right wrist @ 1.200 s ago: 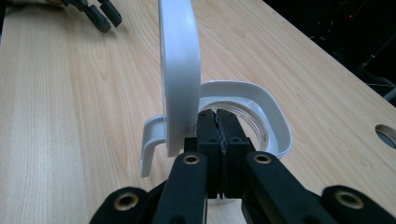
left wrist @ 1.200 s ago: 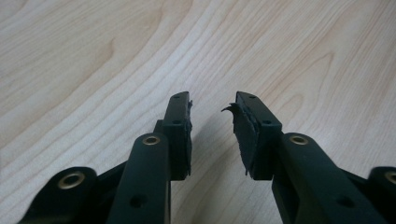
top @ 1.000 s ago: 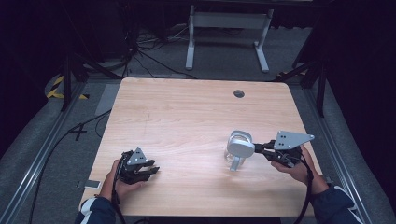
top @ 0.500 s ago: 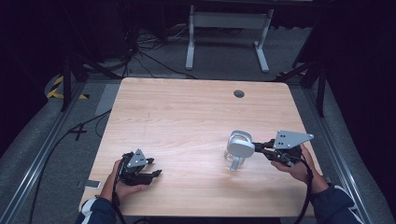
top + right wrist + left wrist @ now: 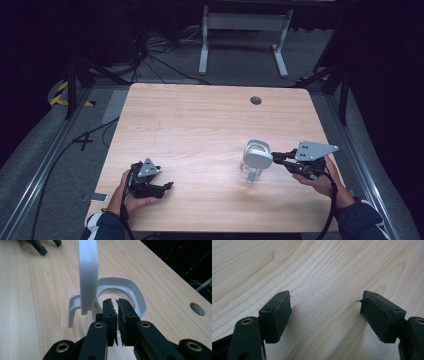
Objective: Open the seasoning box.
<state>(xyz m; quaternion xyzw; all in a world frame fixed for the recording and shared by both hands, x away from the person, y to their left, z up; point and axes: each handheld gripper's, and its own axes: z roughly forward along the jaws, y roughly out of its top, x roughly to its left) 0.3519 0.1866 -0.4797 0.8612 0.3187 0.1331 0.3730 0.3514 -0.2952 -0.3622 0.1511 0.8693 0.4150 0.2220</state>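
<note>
Right gripper [image 5: 276,159] nearly closed beside open-lidded pitcher [image 5: 253,160], left gripper [image 5: 167,186] wide over table [image 5: 200,120]

No readable text, labels, brands, numbers or signs on anything in view.

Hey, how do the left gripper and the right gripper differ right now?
The left gripper has its jaws spread wide, with bare wood between them; the right gripper has its jaws nearly together. The left gripper sits apart near the table's front left, while the right gripper reaches the clear jug with its white lid standing open. Both are hand-held with black padded jaws.
</note>
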